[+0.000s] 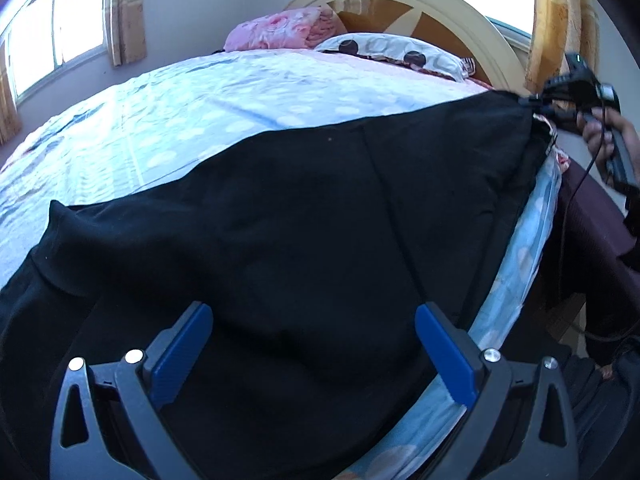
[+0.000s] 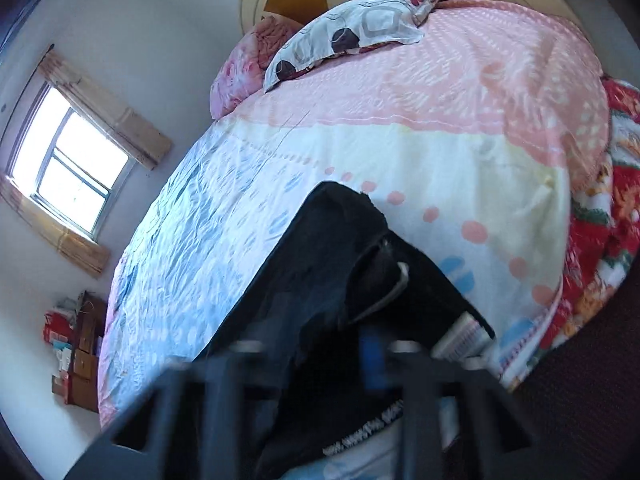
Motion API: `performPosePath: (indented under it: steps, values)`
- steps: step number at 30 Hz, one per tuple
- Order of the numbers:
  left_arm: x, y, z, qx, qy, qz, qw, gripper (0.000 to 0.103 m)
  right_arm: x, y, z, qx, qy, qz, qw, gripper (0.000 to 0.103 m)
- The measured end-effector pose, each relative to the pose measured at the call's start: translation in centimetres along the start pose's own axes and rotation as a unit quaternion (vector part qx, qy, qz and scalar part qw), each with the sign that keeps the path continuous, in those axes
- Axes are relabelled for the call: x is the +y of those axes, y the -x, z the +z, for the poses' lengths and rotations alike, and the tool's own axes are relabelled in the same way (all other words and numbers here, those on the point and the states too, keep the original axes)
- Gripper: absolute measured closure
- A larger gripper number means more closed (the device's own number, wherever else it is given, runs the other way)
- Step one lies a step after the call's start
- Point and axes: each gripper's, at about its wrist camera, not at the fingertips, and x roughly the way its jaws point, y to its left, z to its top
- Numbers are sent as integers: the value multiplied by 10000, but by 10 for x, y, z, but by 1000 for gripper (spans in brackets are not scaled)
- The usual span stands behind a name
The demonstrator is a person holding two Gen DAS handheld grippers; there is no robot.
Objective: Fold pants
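Black pants (image 1: 304,216) lie spread along the near edge of the bed. My left gripper (image 1: 314,320) is open just above the fabric, its blue pads (image 1: 444,356) wide apart and holding nothing. My right gripper (image 1: 538,100) shows in the left wrist view at the far right corner of the pants, shut on the waistband. In the right wrist view the pants (image 2: 332,264) hang bunched in front of the blurred gripper (image 2: 372,360), with a white drawstring (image 2: 394,288) and lettered waistband visible.
The bed has a blue, cream and pink dotted sheet (image 1: 192,112). A patterned pillow (image 1: 392,50) and pink blanket (image 1: 280,28) lie by the headboard (image 1: 440,4). A red floral blanket (image 2: 608,240) hangs off the bed's side. Windows (image 2: 76,168) are on the wall.
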Motion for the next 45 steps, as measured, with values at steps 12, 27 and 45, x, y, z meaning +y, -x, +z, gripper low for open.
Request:
performPosePath:
  steps: [12, 27, 45]
  values:
    - [3, -1, -2, -67, -78, -63, 9999, 0, 0, 47, -5, -344, 720, 170, 9967, 97]
    - [-5, -2, -4, -28, -401, 24, 9992, 0, -48, 69, 24, -661, 256, -501, 9962, 43]
    - [-7, -7, -6, -110, -488, 113, 9987, 0, 17, 0, 53, 7, 1811, 154, 9833, 91]
